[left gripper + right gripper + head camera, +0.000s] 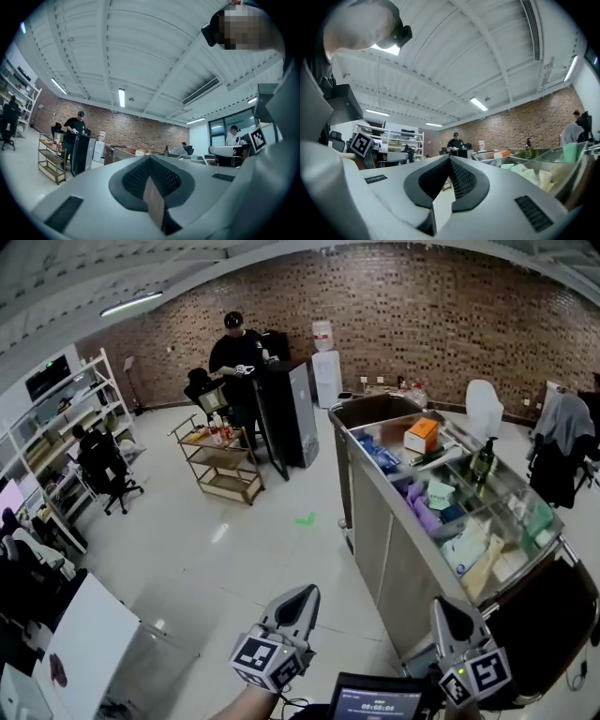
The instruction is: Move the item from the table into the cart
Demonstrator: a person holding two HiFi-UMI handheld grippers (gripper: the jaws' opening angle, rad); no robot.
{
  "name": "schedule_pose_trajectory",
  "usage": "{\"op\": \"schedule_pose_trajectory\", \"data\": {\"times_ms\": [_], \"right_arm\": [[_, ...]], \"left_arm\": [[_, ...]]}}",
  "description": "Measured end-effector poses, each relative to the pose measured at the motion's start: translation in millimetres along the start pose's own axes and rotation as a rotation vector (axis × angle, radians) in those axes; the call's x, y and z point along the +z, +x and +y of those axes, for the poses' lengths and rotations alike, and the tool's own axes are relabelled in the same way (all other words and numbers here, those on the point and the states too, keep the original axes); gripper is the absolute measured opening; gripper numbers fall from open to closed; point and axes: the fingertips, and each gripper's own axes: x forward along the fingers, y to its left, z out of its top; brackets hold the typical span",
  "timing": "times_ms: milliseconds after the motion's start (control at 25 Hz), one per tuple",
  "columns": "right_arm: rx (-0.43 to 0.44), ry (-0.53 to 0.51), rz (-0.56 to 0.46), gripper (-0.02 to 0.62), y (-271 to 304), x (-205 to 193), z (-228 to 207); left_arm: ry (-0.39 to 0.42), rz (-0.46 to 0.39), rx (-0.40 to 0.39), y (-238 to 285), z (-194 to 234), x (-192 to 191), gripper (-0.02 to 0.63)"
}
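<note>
Both grippers are held low in front of me, pointing forward and up. In the head view my left gripper (305, 594) and right gripper (442, 607) each taper to a closed tip. The left gripper view shows the left gripper (150, 157) shut with nothing between its jaws, and the right gripper (450, 157) looks the same in its own view. A long steel counter (375, 512) on the right holds an orange box (422, 434), blue packets (380, 454), purple items (419, 505) and a dark pump bottle (483, 460). Neither gripper touches any of them.
A person in black (234, 348) stands at the back beside a wooden trolley (222, 460) and a dark cabinet (281, 413). A water dispenser (325, 371) is by the brick wall. Shelving (66, 442) and an office chair (103, 465) stand at the left. Pale floor lies between.
</note>
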Motion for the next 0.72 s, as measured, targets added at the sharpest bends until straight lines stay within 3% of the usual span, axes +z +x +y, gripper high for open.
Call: {"op": "schedule_pose_trajectory", "data": {"times_ms": [440, 720], "right_arm": [[0.25, 0.042, -0.015, -0.017, 175.7, -26.7, 31.8], [0.337, 0.031, -0.007, -0.017, 298.5, -25.6, 126.9]], "left_arm": [[-0.004, -0.032, 0.254, 2.3, 140.3, 10.0, -0.005], [-0.017, -0.092, 0.357, -59.2, 275.6, 47.7, -0.005]]}}
